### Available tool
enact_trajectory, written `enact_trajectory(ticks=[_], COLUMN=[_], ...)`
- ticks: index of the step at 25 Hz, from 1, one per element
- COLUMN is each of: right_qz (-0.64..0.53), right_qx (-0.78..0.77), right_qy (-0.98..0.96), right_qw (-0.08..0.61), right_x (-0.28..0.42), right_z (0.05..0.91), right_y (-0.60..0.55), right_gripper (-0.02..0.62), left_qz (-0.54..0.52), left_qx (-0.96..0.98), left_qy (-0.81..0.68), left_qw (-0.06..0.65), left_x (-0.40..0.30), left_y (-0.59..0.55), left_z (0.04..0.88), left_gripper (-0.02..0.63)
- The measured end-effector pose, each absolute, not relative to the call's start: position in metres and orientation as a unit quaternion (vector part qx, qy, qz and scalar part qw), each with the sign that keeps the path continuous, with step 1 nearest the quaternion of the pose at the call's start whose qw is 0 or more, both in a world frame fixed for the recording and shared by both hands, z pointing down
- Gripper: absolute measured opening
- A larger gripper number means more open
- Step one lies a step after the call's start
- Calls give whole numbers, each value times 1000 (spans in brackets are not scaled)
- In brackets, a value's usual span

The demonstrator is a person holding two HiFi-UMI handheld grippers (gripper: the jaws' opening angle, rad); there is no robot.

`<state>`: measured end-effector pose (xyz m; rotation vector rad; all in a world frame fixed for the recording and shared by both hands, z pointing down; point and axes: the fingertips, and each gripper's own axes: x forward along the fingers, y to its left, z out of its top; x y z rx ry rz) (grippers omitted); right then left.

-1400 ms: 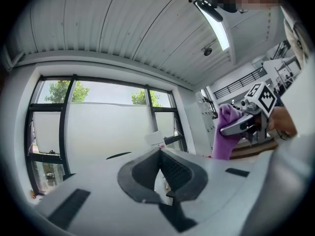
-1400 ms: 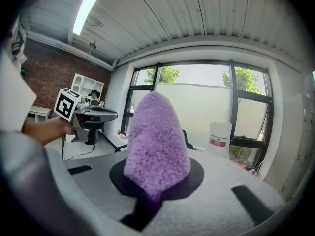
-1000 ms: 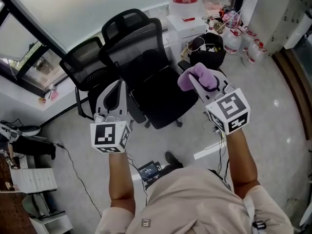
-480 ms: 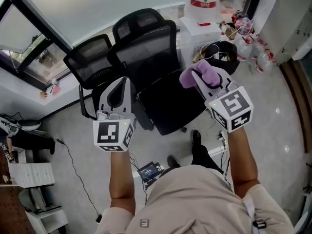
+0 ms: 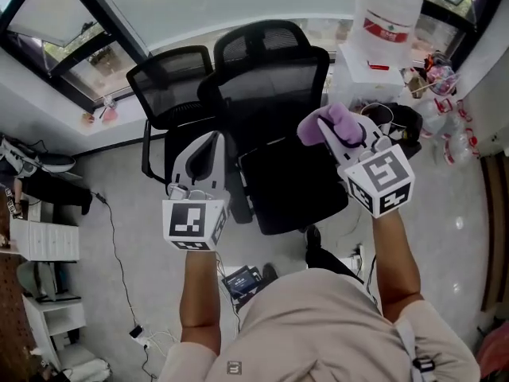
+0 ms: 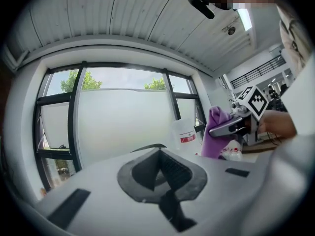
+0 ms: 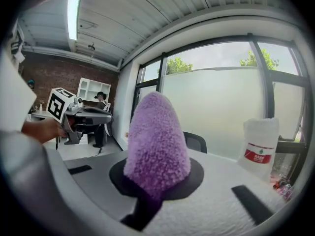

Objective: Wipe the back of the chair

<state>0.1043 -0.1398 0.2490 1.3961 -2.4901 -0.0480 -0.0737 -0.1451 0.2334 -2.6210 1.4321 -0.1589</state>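
While nothing touches the mesh yet, this looks like the approach step. The black chair [image 5: 274, 86] stands just ahead by the window, its back facing the person. Next, I judge, the wiping tool must be carried forward and pressed flat on that backrest. Both forearms reach out over the seat. The left claw [image 5: 211, 143] is closed and empty, and the right claw [image 5: 332, 131] is clamped on a fluffy purple cloth [image 5: 320, 126].

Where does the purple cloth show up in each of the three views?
Head view: purple cloth sits right of centre.
Left gripper view: right of centre, just right of the water jug.
Right gripper view: dead centre, clamped between the jaws.
Shared landmark: the red-labelled water jug, top right in the head view, far right in the right gripper view.
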Motion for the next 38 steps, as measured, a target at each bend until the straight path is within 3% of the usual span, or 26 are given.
enact_trajectory(ticks=[19, 38], right_qz=[-22, -67], right_qx=[405, 384], right_qy=[-905, -912], right_qw=[125, 127], right_x=[93, -24], right_z=[267, 331], right_y=[-321, -487], right_gripper=[21, 23], left_qz=[-52, -57], left_qx=[-797, -745], left_qy=[597, 660], left_qw=[73, 78], left_x=[-96, -114], left_y=[-269, -363], left_z=[243, 326], left_gripper=[6, 6])
